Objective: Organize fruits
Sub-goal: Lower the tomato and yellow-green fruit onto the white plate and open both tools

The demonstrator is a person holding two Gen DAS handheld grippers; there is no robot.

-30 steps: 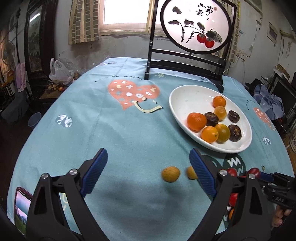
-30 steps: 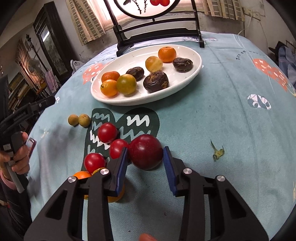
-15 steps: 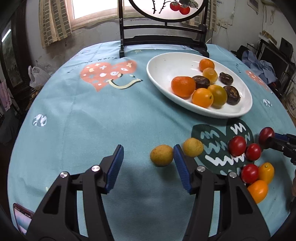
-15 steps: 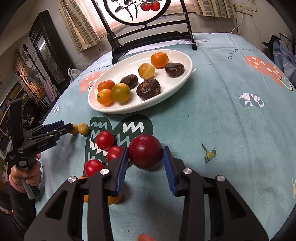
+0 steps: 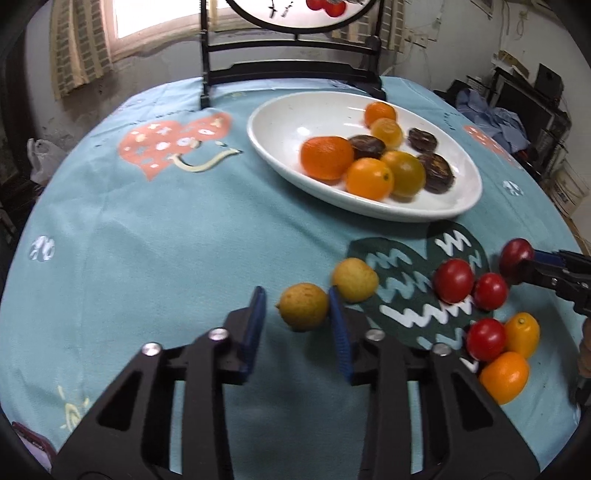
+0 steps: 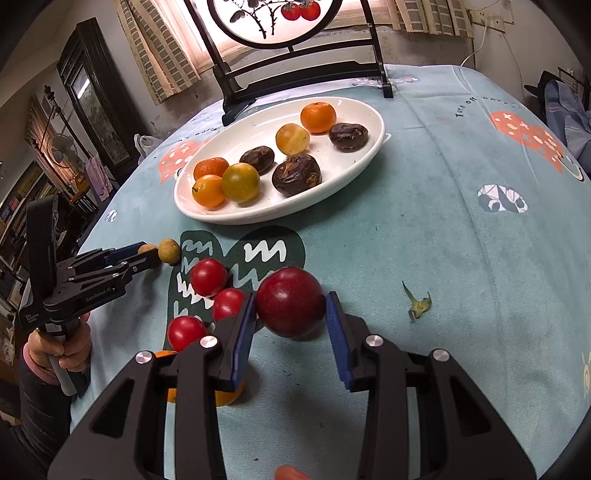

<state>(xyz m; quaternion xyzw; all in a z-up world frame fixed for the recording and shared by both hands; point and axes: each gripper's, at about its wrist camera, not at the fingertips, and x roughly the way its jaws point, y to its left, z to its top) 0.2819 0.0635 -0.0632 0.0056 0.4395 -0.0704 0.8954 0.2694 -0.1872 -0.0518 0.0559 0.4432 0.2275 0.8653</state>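
We have the left gripper (image 5: 297, 319) clamped on a small yellow fruit (image 5: 303, 311); right gripper (image 6: 290, 325) clamped on the dark red plum (image 6: 290, 307).

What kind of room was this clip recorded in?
Probably a lived-in home dining or sitting room: a round table under a printed tablecloth, a decorative painted screen on a dark stand, curtained windows, and clothes piled nearby.
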